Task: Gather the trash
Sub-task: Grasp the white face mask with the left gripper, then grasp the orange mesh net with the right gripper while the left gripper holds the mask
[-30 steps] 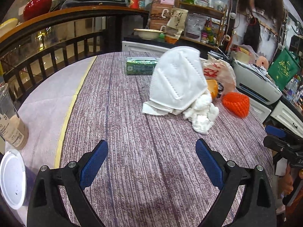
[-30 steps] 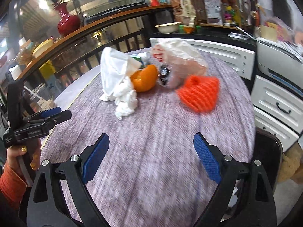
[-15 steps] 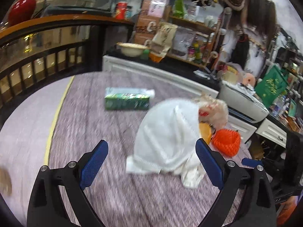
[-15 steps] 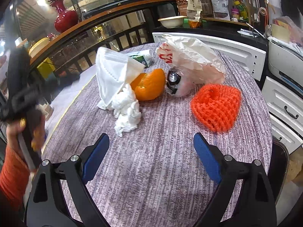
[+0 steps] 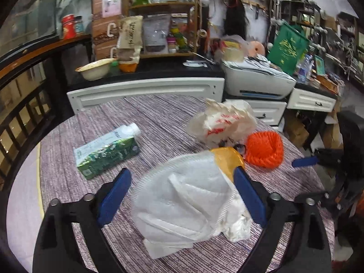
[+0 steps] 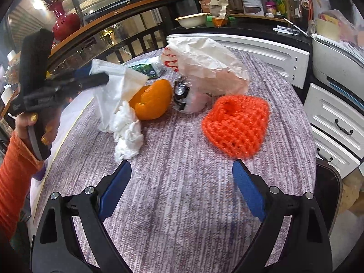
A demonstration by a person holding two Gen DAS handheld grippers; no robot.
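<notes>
None collected: every piece of trash lay on the bench (image 6: 182, 204), so the task was barely begun.
Left gripper (image 5: 182, 195): jaws spread wide, holding nothing, straddling the white face mask (image 5: 182, 200).
Between its jaws: mask over crumpled tissue (image 5: 236, 227), orange peel (image 5: 227, 159) just beyond.
Further ahead: green carton (image 5: 107, 152) to the left, orange foam net (image 5: 265, 147) and plastic bag (image 5: 223, 122) to the right.
Right gripper (image 6: 182, 188): released, empty, well short of the pile.
Likely first pickup: the mask.
Bin: not visible.
</notes>
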